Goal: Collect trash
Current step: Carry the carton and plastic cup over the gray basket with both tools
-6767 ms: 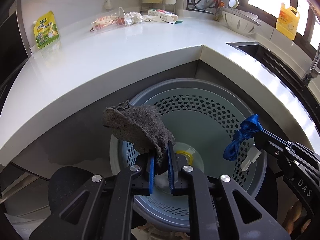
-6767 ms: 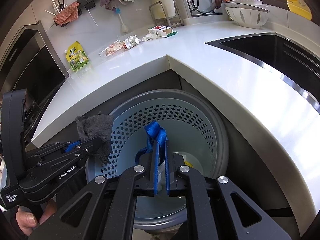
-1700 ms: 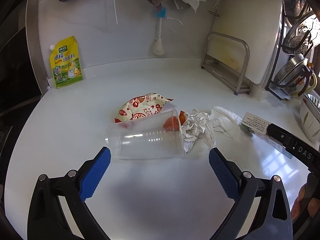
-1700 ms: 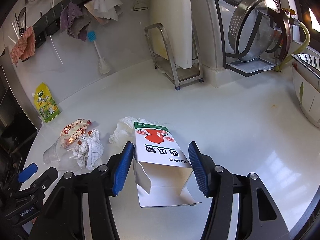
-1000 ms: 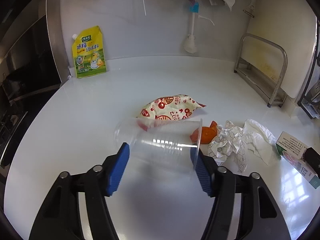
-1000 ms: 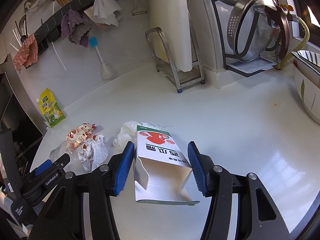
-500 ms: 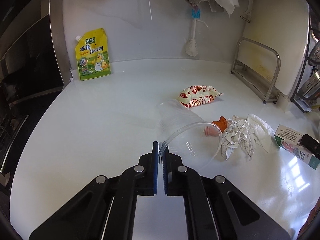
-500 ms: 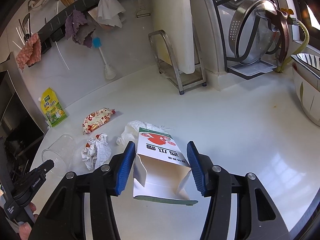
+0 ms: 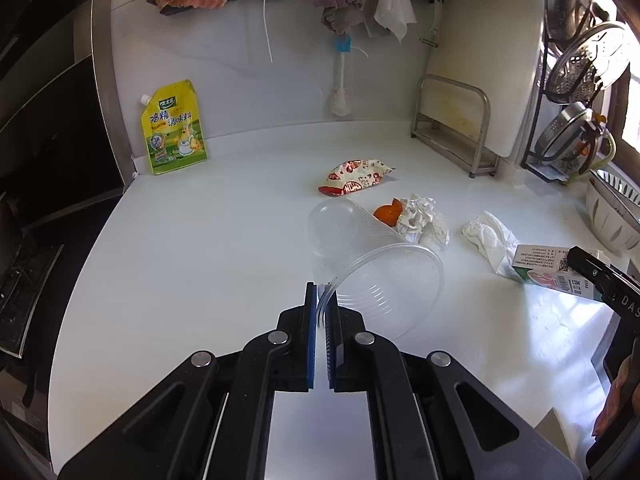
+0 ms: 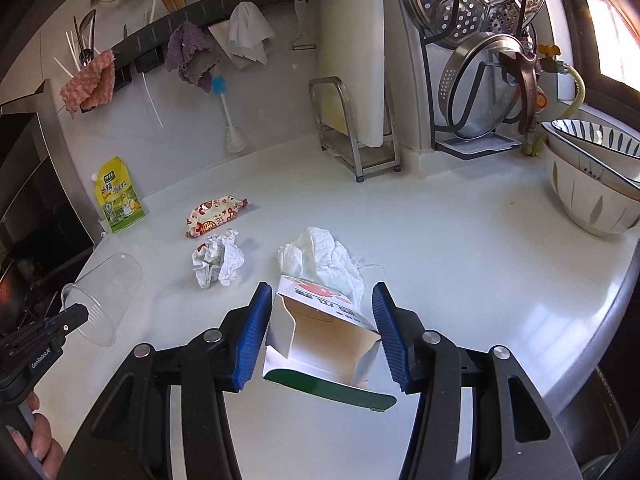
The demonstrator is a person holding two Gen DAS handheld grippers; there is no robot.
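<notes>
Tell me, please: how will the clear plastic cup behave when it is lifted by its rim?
The clear plastic cup looks thin, so its rim probably flexes under the left hand-held gripper. It appears empty, so likely light. Held on one side only, it may swing.

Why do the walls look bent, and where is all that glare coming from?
Left wrist view: fisheye lens bows the counter edges; window light at right glares off it, and the clear plastic cup catches highlights. Right wrist view: same bending; window at upper right is blown out.
</notes>
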